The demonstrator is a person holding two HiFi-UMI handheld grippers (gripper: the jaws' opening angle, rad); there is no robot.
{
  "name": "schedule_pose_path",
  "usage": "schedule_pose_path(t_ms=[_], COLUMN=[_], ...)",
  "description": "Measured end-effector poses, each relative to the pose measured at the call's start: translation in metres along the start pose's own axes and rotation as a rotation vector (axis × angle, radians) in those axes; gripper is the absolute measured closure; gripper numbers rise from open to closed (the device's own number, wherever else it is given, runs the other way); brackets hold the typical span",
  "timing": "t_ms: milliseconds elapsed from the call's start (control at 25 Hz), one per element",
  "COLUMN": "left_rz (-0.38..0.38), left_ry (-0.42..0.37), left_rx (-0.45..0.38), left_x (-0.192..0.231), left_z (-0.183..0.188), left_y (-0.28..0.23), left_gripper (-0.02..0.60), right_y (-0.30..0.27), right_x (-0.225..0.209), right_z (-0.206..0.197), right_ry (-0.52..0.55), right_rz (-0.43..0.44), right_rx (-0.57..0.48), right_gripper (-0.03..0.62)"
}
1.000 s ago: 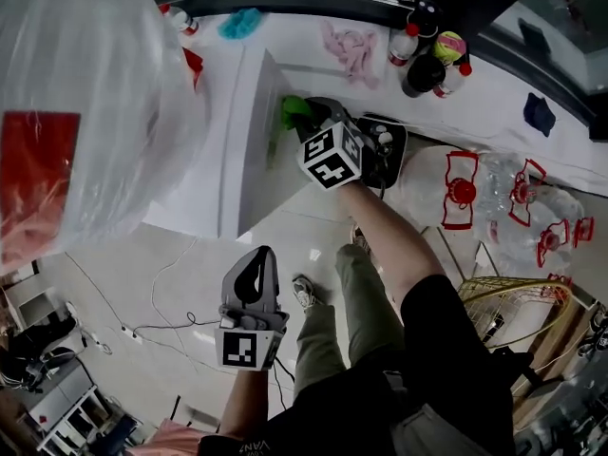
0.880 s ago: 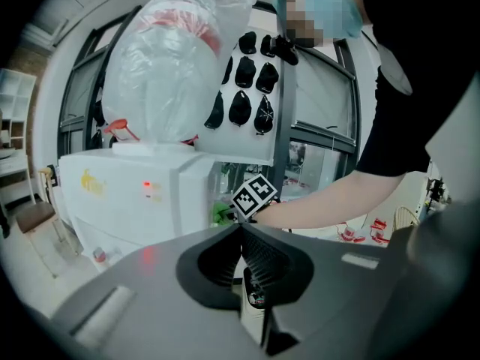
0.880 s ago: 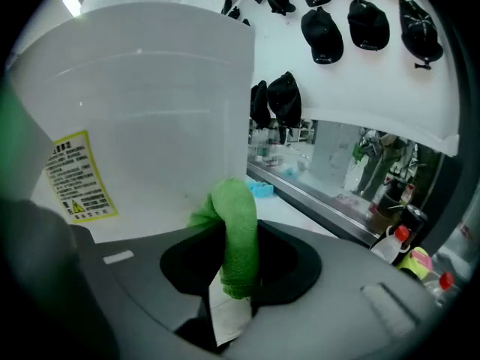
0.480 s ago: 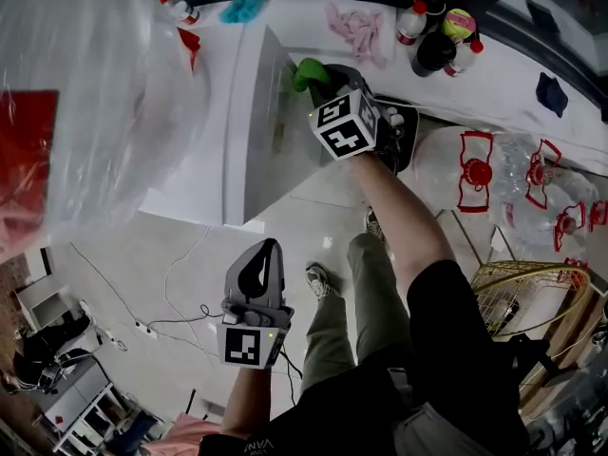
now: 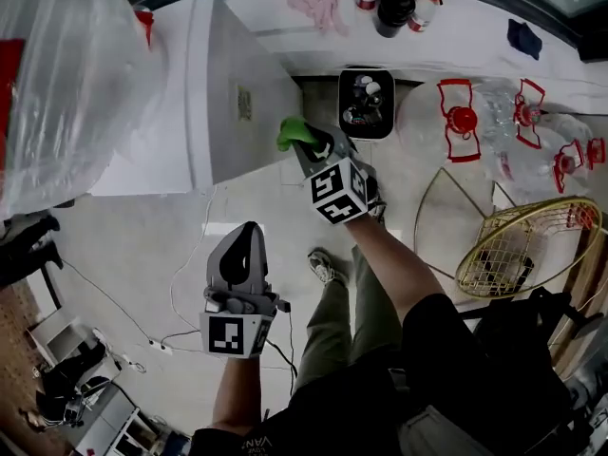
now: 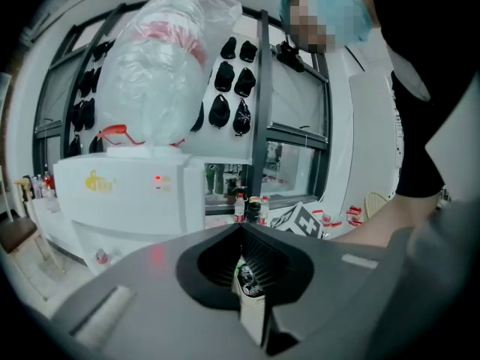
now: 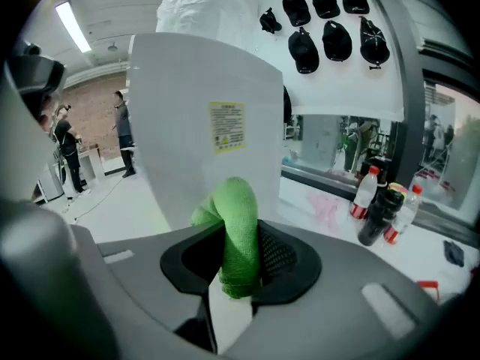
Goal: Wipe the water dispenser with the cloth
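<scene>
Large white box-shaped water dispenser (image 5: 242, 112) stood ahead of me, its grey side panel with the small yellow label turned my way.

Right tool (image 5: 309, 146) was at that panel's near lower edge, clenched on the folded green microfibre cloth (image 5: 294, 131). Cloth either touched the panel or sat just off it; I could not tell which.

Left tool (image 5: 247, 240) hung well apart from the dispenser, jaws closed on nothing.

Judged: side-panel wipe in hand. Next move needs firm cloth contact and a sweep across the rest of the panel.
</scene>
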State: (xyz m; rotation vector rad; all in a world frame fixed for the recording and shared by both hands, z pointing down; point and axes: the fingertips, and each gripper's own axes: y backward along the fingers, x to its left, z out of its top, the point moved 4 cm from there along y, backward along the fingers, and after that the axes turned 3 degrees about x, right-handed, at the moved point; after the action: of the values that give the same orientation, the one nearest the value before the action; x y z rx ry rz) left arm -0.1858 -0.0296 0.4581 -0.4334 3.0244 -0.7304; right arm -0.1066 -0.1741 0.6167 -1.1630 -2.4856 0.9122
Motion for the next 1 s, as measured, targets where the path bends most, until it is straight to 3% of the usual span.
schedule_pose_path(t_ms=[200,440,680,1000], left_rz=[-0.036,-0.058,-0.057,0.032], left_ry=[-0.036,-0.054,-0.047,0.03], left_rx=[0.006,0.042,0.051,0.076], left_x=[-0.012,-0.027,-0.031,-0.019], left_z=[-0.013,-0.027,-0.026,-0.021], left_y=[0.015,0.025,0.011,-0.02], left_gripper=[0.578,0.578,0.578,0.579], right_y=[0.019,0.015,-0.008,-0.047], right_x=[0.049,0.079,0.075,0.027], right_z=[-0.038,-0.048,-0.04,-0.004], right_ry=[-0.079,-0.064,-0.007,0.056], right_rz=[0.036,0.074,0.119,0.151], right_rx=[0.01,0.022,0.051,0.056], right_gripper=[0.485,0.485,0.485,0.485])
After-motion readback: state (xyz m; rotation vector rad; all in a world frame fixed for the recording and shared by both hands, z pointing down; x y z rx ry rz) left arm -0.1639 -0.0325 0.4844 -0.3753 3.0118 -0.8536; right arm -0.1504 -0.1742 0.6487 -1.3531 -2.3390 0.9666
